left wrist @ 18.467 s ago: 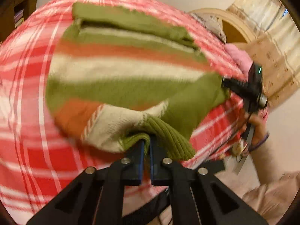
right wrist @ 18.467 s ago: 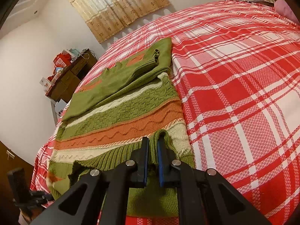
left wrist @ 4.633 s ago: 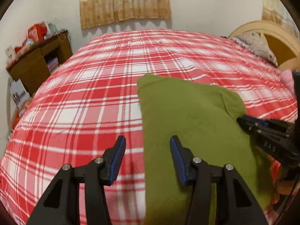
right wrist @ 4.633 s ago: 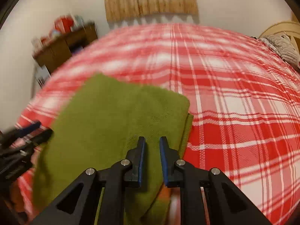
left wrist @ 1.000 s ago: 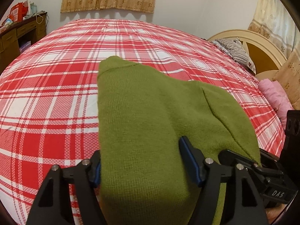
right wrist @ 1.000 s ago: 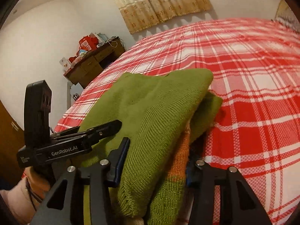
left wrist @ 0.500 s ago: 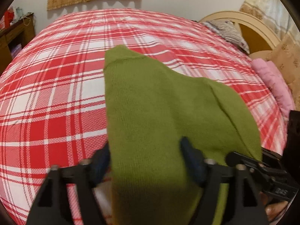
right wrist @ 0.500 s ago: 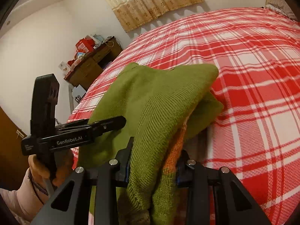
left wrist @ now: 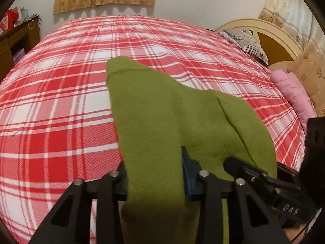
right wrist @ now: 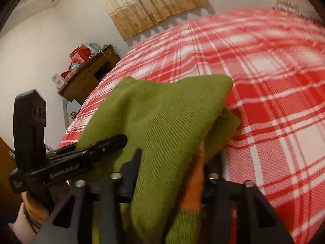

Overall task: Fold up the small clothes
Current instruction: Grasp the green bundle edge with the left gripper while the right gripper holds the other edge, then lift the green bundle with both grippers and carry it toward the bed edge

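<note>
Knitwear fills both views: a folded olive-green knitted sweater (left wrist: pixel 162 122) with an orange stripe showing along its edge, held up at the near edge of the red-and-white plaid bedspread (left wrist: pixel 61 101). The left gripper (left wrist: pixel 154 174) clamps a thick wad of the near edge between its blue-padded fingers (left wrist: pixel 185 172); the right gripper (right wrist: pixel 172 168) pinches the layered bundle in the same way. The far corner seems to droop toward the bed. I judge the knit soft, thick and floppy, fairly light, stretchy and apt to slump or unfold if one side is let go. Holding both near corners through all layers looks safest.
</note>
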### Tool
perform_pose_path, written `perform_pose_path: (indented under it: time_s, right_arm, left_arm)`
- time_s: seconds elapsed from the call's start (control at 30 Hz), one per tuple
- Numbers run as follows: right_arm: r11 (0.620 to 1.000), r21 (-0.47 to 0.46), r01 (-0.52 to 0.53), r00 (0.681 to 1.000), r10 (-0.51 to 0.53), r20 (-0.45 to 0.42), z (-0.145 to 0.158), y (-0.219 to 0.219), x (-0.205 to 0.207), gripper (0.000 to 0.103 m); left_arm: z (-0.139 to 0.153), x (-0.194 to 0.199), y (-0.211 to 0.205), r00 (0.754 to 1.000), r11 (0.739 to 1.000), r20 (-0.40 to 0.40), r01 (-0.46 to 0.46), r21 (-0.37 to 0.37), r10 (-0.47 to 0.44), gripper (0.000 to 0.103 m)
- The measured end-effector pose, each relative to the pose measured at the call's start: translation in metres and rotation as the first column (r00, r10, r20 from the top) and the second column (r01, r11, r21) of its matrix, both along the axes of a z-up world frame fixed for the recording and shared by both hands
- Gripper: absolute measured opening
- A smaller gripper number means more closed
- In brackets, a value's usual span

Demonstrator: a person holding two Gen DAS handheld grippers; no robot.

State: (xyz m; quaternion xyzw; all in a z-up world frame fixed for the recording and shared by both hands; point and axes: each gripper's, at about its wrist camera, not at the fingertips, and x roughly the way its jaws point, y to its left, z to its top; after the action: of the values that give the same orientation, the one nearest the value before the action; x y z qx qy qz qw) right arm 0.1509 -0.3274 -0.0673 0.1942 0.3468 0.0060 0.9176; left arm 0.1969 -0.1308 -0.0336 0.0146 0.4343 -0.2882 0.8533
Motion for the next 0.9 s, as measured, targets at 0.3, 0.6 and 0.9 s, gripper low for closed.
perform_pose_path:
  time_s: [0.3, 0.6, 0.9]
  right_arm:
    - [0.993, -0.092, 0.068, 0.994, -0.059, 0.096, 0.040, 0.039, -0.060, 0.037]
    - [0.994, -0.106, 0.034, 0.991, -0.019, 0.136, 0.059, 0.098, -0.097, 0.037]
    - [0.996, -0.075, -0.052, 0.989, 0.061, 0.134, 0.052, 0.163, -0.094, 0.037]
  left_arm:
    - [0.037, -0.056, 0.021, 0.993, 1.000, 0.120, -0.018, 0.000, 0.018, 0.037]
    - [0.045, -0.090, 0.064, 0.987, 0.996, 0.134, -0.090, -0.001, 0.089, 0.037]
    - [0.041, -0.106, 0.124, 0.969, 0.979, 0.159, -0.200, 0.048, 0.190, 0.037]
